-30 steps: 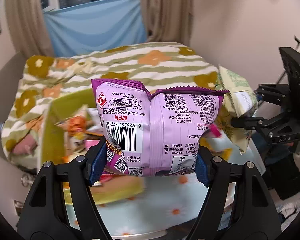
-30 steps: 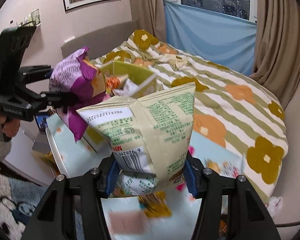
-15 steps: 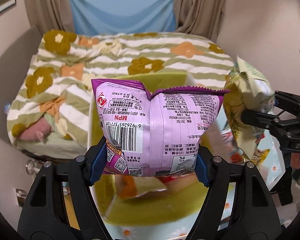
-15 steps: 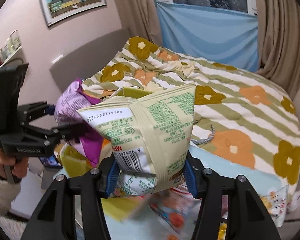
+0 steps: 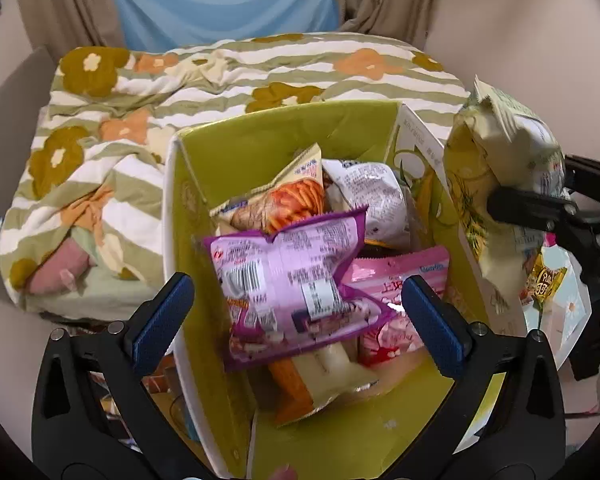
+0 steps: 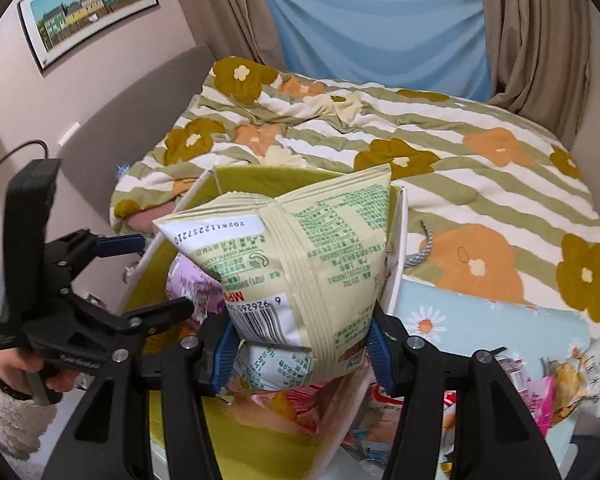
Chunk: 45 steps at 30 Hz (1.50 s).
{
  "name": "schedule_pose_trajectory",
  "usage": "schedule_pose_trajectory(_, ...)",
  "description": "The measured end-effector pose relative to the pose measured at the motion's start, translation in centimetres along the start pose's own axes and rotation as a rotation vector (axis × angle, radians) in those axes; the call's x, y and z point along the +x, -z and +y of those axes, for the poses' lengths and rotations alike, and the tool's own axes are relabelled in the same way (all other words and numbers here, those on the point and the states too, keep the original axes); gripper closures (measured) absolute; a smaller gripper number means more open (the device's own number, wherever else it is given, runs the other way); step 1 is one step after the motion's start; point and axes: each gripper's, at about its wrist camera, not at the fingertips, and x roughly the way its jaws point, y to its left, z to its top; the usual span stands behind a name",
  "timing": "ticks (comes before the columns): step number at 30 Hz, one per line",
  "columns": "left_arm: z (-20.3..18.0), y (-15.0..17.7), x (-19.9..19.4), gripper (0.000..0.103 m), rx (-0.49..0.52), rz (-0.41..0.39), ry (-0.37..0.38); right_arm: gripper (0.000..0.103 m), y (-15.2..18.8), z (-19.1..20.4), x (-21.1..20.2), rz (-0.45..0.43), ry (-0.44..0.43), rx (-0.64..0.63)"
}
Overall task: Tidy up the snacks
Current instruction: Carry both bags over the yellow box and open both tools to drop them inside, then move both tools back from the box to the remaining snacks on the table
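Left wrist view first: our left tongs (image 5: 296,308) are opening wide, blue pads clear of the purple crinkled snack bag (image 5: 292,280), which drops slightly blurred onto the other packets in the yellow-green cardboard box (image 5: 260,140), where we judge the snacks are being gathered. Right wrist view next: our right tongs (image 6: 302,350) clamp the lower end of the pale-green foil snack bag (image 6: 300,248), held above the near right part of that box, probably for release next.
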Motion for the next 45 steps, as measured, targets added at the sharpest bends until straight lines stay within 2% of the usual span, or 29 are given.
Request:
schedule_pose_trajectory(7, 0.5, 1.6, -2.1, 0.000, -0.107, -0.008, -0.067, 0.051, -0.9, 0.0, 0.4, 0.010, -0.047, -0.002)
schedule_pose_trajectory(13, 0.4, 2.2, -2.2, 0.000, -0.117, -0.004, -0.122, 0.049, -2.6, 0.7, 2.7, 0.033, -0.078, -0.021)
schedule_pose_trajectory(15, 0.5, 2.5, -2.1, 0.000, -0.128, -0.001, -0.131, 0.046, -3.2, 0.7, 3.8, 0.032, -0.087, -0.007)
schedule_pose_trajectory(16, 0.7, 2.5, -2.1, 0.000, -0.133, 0.001, -0.132, 0.036, -3.3, 0.6, 4.2, 0.024, -0.090, 0.003)
schedule_pose_trajectory(17, 0.8, 2.7, -2.0, 0.000, -0.143, 0.005, -0.133, 0.016, -3.4, 0.5, 4.5, 0.016, -0.094, 0.013)
schedule_pose_trajectory(19, 1.1, 3.0, -2.0, 0.000, -0.163, 0.015, -0.130, 0.000, -3.5, 0.3, 4.7, -0.005, -0.106, 0.035)
schedule_pose_trajectory(25, 1.3, 4.4, -1.9, 0.000, -0.195, 0.034, -0.134, 0.000, -2.7, 0.6, 4.2, -0.014, -0.106, 0.017)
schedule_pose_trajectory(30, 1.3, 4.6, -2.7, 0.000, -0.211, 0.020, -0.134, 0.000, -2.4, 0.9, 3.1, -0.019, -0.093, -0.004)
schedule_pose_trajectory(40, 0.7, 4.0, -6.8, 0.000, -0.205, -0.054, -0.163, 0.000, -1.7, 2.1, -1.0, -0.034, -0.064, -0.030)
schedule_pose_trajectory(45, -0.4, 3.5, -9.1, 0.000, -0.175, -0.097, -0.153, 0.000, -0.4, 2.3, -4.4, -0.082, -0.046, -0.013)
